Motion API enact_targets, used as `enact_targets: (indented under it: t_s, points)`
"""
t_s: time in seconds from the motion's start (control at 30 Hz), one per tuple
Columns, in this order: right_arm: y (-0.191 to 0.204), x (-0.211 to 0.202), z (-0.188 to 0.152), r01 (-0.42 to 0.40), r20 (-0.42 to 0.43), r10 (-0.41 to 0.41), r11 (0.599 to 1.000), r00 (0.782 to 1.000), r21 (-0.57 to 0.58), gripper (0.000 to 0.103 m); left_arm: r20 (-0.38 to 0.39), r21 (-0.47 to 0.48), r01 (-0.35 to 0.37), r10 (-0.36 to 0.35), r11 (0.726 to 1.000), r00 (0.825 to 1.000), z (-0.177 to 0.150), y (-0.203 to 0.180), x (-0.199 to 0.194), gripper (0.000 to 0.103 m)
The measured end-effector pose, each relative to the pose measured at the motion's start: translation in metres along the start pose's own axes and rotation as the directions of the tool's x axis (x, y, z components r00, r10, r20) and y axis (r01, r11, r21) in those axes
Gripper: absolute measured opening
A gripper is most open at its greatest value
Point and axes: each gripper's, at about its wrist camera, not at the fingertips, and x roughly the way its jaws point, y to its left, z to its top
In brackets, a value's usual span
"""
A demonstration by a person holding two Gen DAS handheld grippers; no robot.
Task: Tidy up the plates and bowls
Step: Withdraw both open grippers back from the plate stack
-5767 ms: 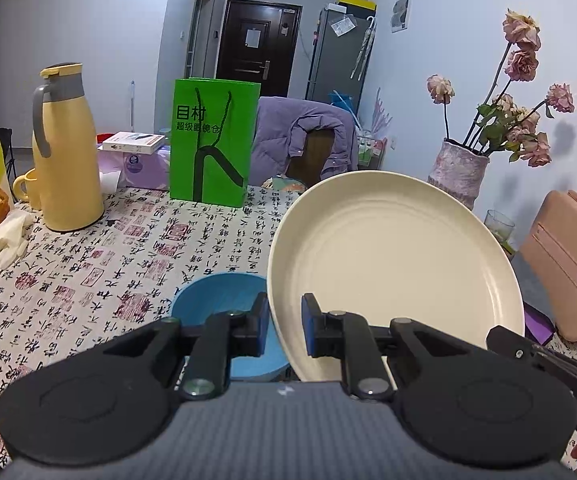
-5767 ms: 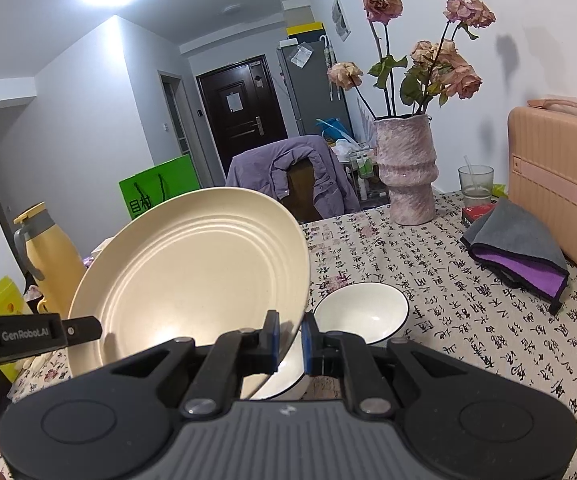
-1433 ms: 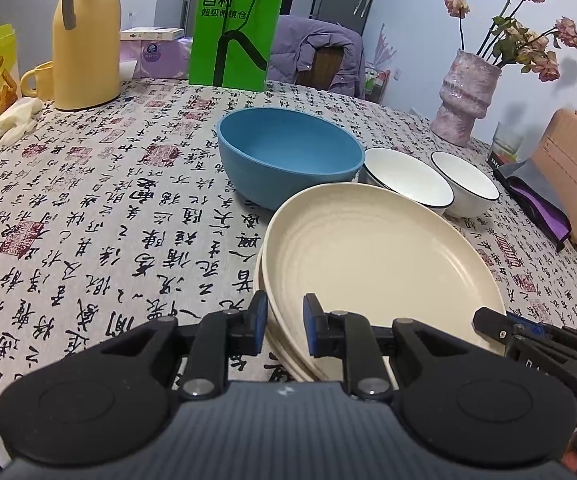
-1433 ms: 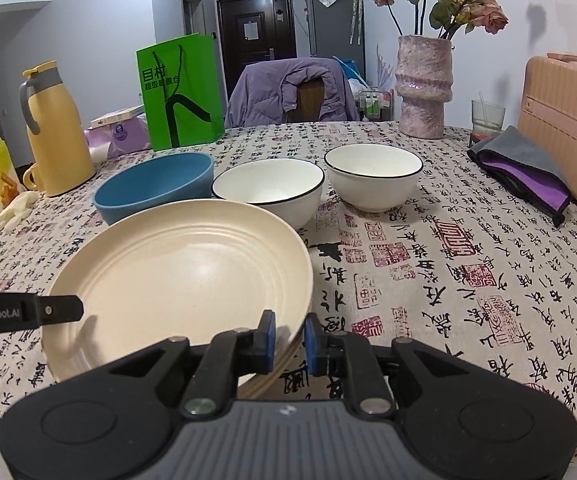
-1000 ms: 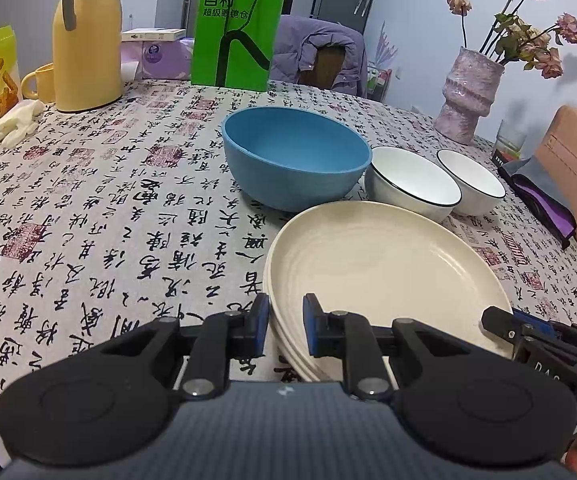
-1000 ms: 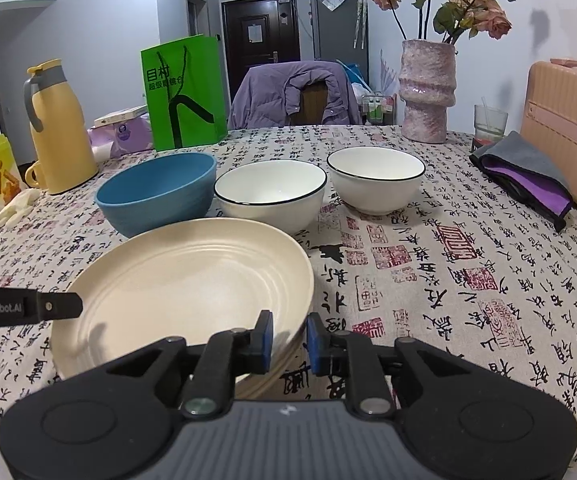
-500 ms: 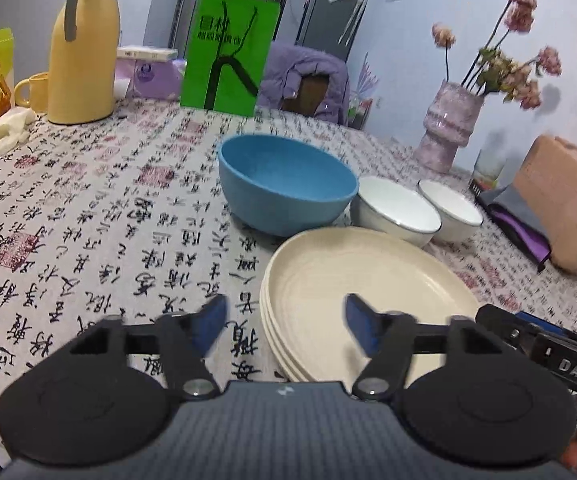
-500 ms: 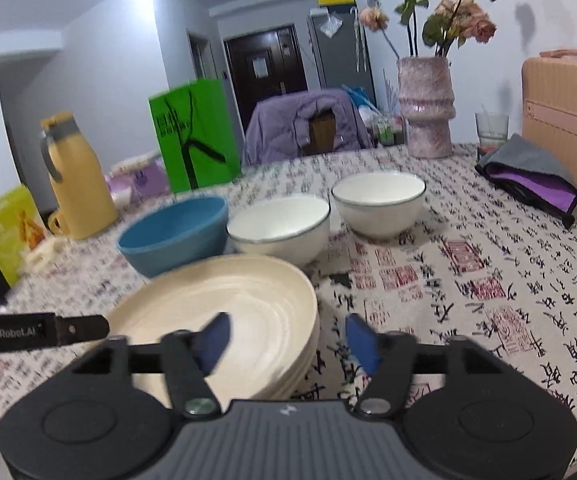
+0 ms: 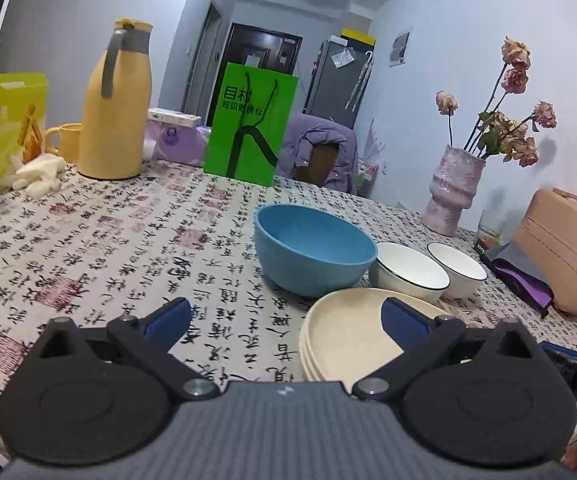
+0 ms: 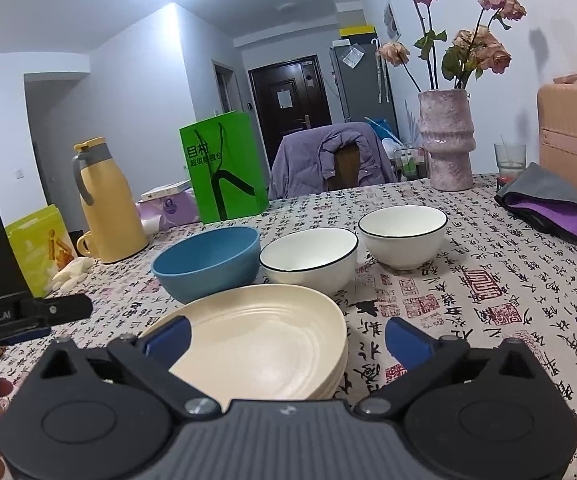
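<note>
A stack of cream plates (image 9: pixel 344 336) (image 10: pixel 264 340) lies flat on the patterned tablecloth near the front edge. My left gripper (image 9: pixel 284 312) is at the stack's left rim and my right gripper (image 10: pixel 284 332) is at its right rim. Both sets of jaws are opening wide, and no pad touches a plate. Behind the stack stand a blue bowl (image 9: pixel 312 248) (image 10: pixel 208 264) and two white bowls with dark rims (image 10: pixel 308 264) (image 10: pixel 402 236) in a row.
A yellow thermos (image 9: pixel 114 108) and a mug stand at the back left, with a green paper bag (image 9: pixel 250 124) beside them. A pink vase with dried roses (image 9: pixel 452 192), a pink case (image 9: pixel 564 248) and a purple cloth (image 10: pixel 548 208) line the right side.
Both grippers were shut on the top cream plate's rim; they have let go and spread wide. The plate now rests on the stack. Both views have tilted up and drawn back slightly.
</note>
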Motion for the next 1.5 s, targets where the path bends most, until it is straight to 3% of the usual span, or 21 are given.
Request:
enact_targets:
  t_s: [0.83, 1.5]
  points:
    - [0.006, 0.002, 0.019, -0.009, 0.011, 0.009, 1.000, 1.000, 0.005, 0.103, 0.053, -0.005, -0.036, 0.036, 0.999, 0.998, 0.022, 0.026, -0.018, 0.103]
    - [0.008, 0.059, 0.060, -0.021, -0.018, 0.021, 0.999, 1.000, -0.041, 0.103, 0.071, -0.025, -0.032, 0.034, 0.999, 0.997, 0.063, 0.032, 0.029, 0.103]
